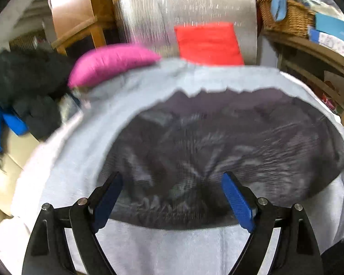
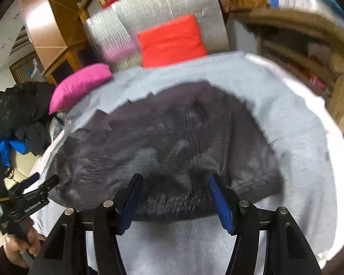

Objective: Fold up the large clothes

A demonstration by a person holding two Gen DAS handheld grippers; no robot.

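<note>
A dark grey garment point(image 1: 229, 149) is lying spread across a pale grey cloth point(image 1: 80, 160) that is covering the work surface, and it is filling the space just ahead of both claws. The fabric is looking soft and fuzzy, with lighter mottled patches running through the charcoal. Its far edge is showing an uneven, jagged outline against the pale cloth, while the near edge, closest to the claws, is bunching into small gathers. Motion blur is smearing the weave, so finer detail cannot be told.

The left gripper point(image 1: 172, 197) is hanging with its blue pads point(image 1: 237, 202) spread wide apart, pinching nothing; the garment's gathered near hem is lying between and just beyond them. The right gripper point(image 2: 175, 199) is likewise standing spread, its blue fingers point(image 2: 220, 202) framing the garment's near edge without closing on it. Whether either claw's tips are touching the fabric cannot be told.

In the right wrist view the left gripper point(image 2: 42, 186) is showing off to the left of the right claw, by the garment's left end.

Beyond the garment, a pink cushion point(image 1: 110, 64) is sitting ahead and to the left, a red cushion point(image 1: 208, 43) straight ahead against a silvery backing point(image 1: 149, 18), and a heap of dark clothes point(image 1: 23, 91) far to the left.
</note>
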